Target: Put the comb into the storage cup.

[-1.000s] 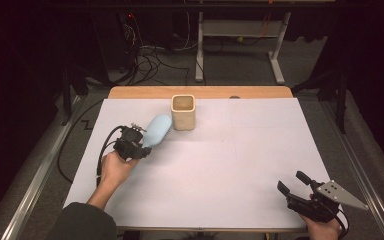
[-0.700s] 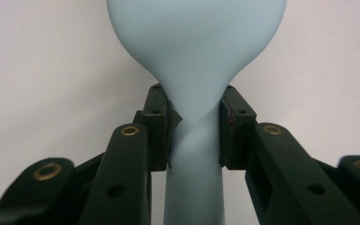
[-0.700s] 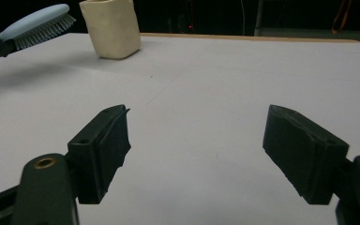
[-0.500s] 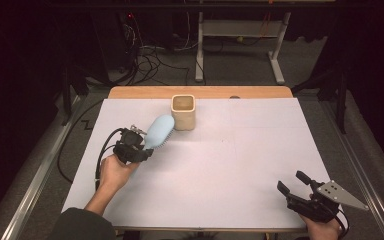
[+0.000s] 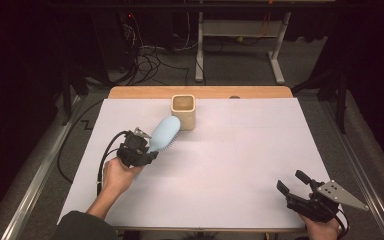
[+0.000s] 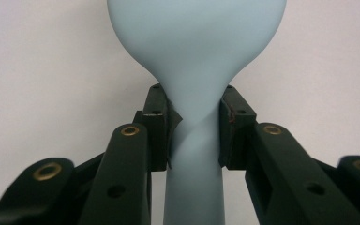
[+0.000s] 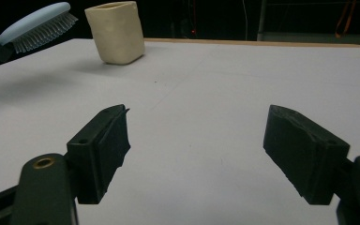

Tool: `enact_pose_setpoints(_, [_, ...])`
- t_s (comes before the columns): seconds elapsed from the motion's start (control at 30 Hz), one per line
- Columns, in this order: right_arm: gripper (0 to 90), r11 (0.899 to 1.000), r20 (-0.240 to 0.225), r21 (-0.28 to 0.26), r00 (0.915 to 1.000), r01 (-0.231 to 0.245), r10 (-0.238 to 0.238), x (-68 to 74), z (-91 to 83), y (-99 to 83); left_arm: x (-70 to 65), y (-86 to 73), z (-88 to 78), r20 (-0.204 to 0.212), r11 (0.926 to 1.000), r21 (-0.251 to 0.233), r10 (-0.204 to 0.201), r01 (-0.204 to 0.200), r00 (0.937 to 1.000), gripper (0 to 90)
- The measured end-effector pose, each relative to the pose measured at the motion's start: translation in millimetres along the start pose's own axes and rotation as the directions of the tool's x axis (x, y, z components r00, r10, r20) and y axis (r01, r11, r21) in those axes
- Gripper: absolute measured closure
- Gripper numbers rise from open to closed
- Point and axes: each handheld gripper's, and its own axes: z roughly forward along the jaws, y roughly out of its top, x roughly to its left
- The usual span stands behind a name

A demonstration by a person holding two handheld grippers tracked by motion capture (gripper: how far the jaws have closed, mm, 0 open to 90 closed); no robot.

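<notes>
the left tongs (image 5: 145,150) are clamped on the narrow neck of a pale blue hairbrush (image 5: 163,133), holding it off the white counter (image 5: 240,150) with its bristles facing down and its head pointing toward a cream cup (image 5: 184,111). the brush head is just beside the cup, not inside it. the cup stands upright near the counter's far edge; its inside looks empty. the right tongs (image 5: 294,187) rest at the near right corner, spread wide, gripping nothing.

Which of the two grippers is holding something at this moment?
The left gripper: its jaws clamp the light-blue hairbrush by the handle. The right gripper sits open over the table.
</notes>
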Motion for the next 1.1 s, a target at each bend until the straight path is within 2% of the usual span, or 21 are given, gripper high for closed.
enact_pose_setpoints(0.43, [22.6, 1.0, -0.011, -0.012, 0.9999, -0.005, 0.005, 1.0, 2.2, 1.2, -14.4, 1.3, 1.7, 0.028, 0.999, -0.005, 0.044, -0.044, 0.9986, 69.2])
enact_pose_setpoints(0.57, [22.4, 1.0, -0.02, -0.019, 0.9998, -0.004, 0.003, 2.0, 3.4, 1.9, -19.4, 1.9, 2.5, 0.035, 0.9985, -0.019, 0.052, -0.051, 0.998, 69.2])
enact_pose_setpoints(1.1, [21.9, 1.0, -0.042, -0.025, 0.9991, -0.006, 0.005, 5.6, 6.6, 4.5, -41.7, 10.9, 7.9, 0.072, 0.9936, -0.032, 0.111, -0.109, 0.9913, 69.3])
